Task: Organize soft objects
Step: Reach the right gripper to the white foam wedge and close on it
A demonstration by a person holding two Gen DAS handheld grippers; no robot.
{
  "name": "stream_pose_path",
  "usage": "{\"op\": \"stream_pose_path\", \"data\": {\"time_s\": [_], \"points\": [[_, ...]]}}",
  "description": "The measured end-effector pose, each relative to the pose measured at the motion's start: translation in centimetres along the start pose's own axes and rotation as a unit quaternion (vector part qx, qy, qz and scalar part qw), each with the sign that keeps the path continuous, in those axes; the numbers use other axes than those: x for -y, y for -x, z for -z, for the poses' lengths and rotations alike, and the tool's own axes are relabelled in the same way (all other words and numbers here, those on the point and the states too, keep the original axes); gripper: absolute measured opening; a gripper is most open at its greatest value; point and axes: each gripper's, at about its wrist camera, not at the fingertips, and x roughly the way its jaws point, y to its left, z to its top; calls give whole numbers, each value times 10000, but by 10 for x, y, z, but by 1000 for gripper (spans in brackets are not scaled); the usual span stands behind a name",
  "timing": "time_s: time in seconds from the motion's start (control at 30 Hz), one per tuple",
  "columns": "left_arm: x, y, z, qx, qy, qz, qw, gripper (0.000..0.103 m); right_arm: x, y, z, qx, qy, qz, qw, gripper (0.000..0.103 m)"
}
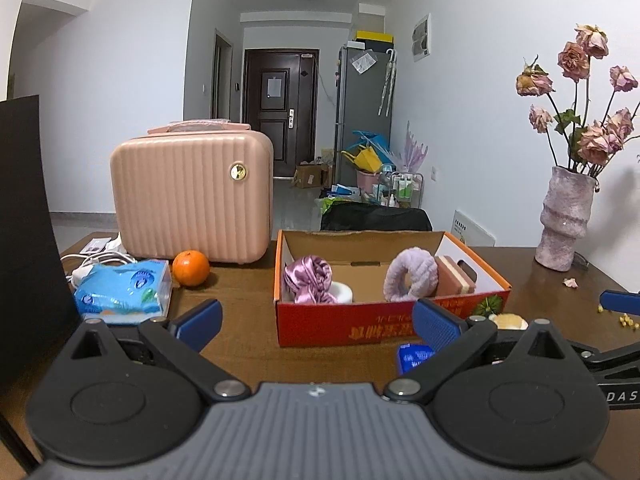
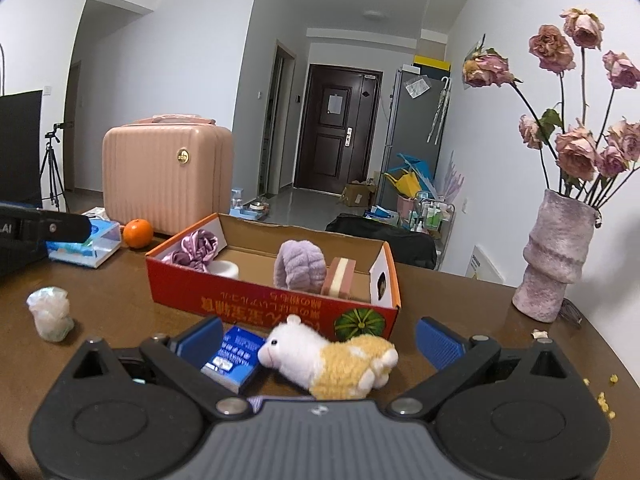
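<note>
The right tongs point(image 2: 318, 342) gape wide and empty, with the small white-and-yellow plush animal point(image 2: 330, 358) lying on the bench right between their blue pads, long axis running left-right, head to the left. The left tongs point(image 1: 316, 320) (also wide open, holding nothing) sit further left, so the right is nearer; the red cardboard box point(image 2: 256, 300) waits just beyond.

Both wrist views low, facing shared box point(image 1: 384, 320).
</note>
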Motion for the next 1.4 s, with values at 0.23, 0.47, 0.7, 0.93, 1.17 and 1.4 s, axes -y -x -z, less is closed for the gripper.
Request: {"op": "stream_pose_path", "data": {"time_s": [0.23, 0.47, 0.7, 0.93, 1.17, 1.4], "points": [[-3, 16, 17, -97, -4, 24, 10000, 103, -1, 22, 18, -49, -10, -22, 10000, 103], [-9, 25, 33, -275, 22, 106, 9996, 103, -1, 35, 36, -157, -111, -104, 9998, 103], [-10, 33, 48, -364, -10, 156, 9992, 103, 0, 39, 54, -292, -208, -33, 9994, 103], [-8, 33, 67, -530, -54, 208, 9984, 103, 2, 39, 69, -455, -261, 44, 9986, 103], [-8, 30, 83, -657, -66, 277, 9974, 103, 8, 33, 80, -650, -365, 117, 9971, 103], [-8, 24, 89, -746, -66, 262, 9968, 103, 11, 21, 90, -954, -461, 128, 9943, 103]]}}
